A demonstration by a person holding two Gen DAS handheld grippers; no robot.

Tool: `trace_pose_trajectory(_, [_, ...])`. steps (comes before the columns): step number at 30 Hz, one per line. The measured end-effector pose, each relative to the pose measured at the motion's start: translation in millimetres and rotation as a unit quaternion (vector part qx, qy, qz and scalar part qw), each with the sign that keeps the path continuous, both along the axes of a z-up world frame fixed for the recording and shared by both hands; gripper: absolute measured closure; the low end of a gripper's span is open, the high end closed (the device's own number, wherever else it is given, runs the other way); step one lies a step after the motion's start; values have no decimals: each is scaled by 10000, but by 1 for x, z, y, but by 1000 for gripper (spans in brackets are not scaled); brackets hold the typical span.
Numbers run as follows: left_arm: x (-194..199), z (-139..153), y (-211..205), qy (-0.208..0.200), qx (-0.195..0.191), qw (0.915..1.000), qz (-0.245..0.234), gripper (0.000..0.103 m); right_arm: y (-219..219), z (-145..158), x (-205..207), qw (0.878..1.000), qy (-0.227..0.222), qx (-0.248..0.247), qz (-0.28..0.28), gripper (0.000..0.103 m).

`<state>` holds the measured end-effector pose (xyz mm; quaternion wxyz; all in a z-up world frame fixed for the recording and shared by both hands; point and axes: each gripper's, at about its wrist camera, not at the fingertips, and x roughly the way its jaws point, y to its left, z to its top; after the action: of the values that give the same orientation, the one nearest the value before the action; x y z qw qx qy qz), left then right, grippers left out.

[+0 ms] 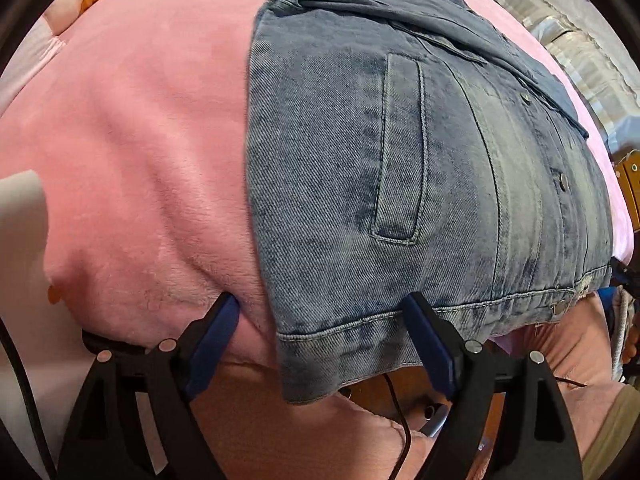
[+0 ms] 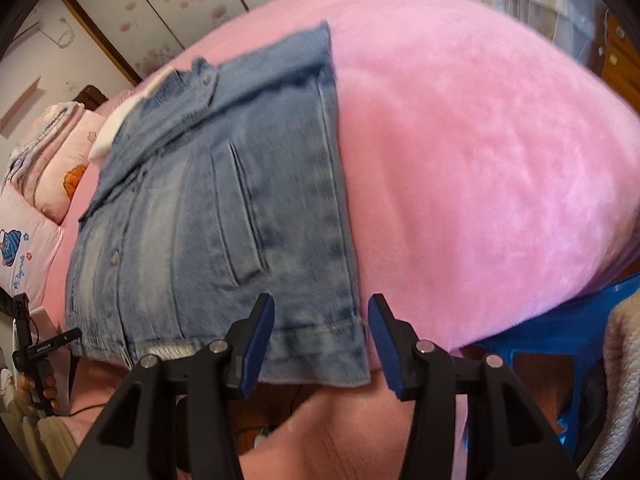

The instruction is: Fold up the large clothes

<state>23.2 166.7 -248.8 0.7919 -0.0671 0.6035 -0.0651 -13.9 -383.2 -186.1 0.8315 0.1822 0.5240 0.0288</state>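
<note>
A blue denim jacket point(image 1: 360, 168) lies on a pink fleece bed cover point(image 1: 132, 152), sleeves folded in, hem hanging slightly over the near bed edge. My left gripper point(image 1: 320, 312) is open, its fingers either side of the hem's left corner, not closed on it. In the right wrist view the same jacket point(image 2: 224, 208) lies left of centre on the pink cover point(image 2: 480, 160). My right gripper point(image 2: 320, 312) is open, its fingers straddling the hem's right corner. The left gripper also shows at the far left of that view point(image 2: 36, 356), held by a hand.
Pink pillows point(image 2: 52, 168) lie at the bed's head on the left. A blue plastic stool point(image 2: 560, 336) and a knitted cloth point(image 2: 624, 380) stand beside the bed on the right. A cable point(image 1: 396, 412) hangs below the bed edge. Wooden furniture point(image 1: 632, 184) stands on the right.
</note>
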Motion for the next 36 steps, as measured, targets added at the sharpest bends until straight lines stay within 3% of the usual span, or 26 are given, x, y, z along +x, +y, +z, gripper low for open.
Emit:
trace_pose_trajectory(6, [2, -4, 1, 53, -247, 9997, 22, 18, -9, -23, -1, 9988, 47, 480, -4, 54])
trace_pose_trajectory(11, [4, -7, -3, 74, -154, 9999, 17, 21, 3, -22, 5, 9992, -8, 325, 232, 57])
trace_pose_trajectory(15, [1, 3, -20, 85, -128, 9998, -128, 60, 11, -14, 5, 9992, -74, 165, 368, 70])
trace_pose_trajectory(17, [3, 9, -28, 89, 9, 9998, -180, 84, 13, -8, 3, 9990, -141, 94, 420, 77])
trace_pose_trajectory(18, [5, 12, -27, 145, -195, 9996, -162, 90, 13, -6, 3, 9990, -155, 125, 411, 79])
trace_pose_trajectory(23, [14, 17, -15, 345, -914, 9951, 151, 90, 5, 2, 4, 9983, -222, 444, 315, 82])
trace_pose_trajectory(27, [13, 30, 4, 254, -1732, 9826, 620, 91, 3, 23, 3, 9962, -465, 635, 371, 85])
trace_pose_trajectory(31, [22, 64, 7, -161, -2153, 9735, 755, 91, 7, 59, 11, 9903, -901, 942, 472, 86])
trace_pose_trajectory(36, [70, 133, 3, -1045, -2382, 9629, 723, 91, 22, 112, 49, 9812, -1464, 1048, 700, 87])
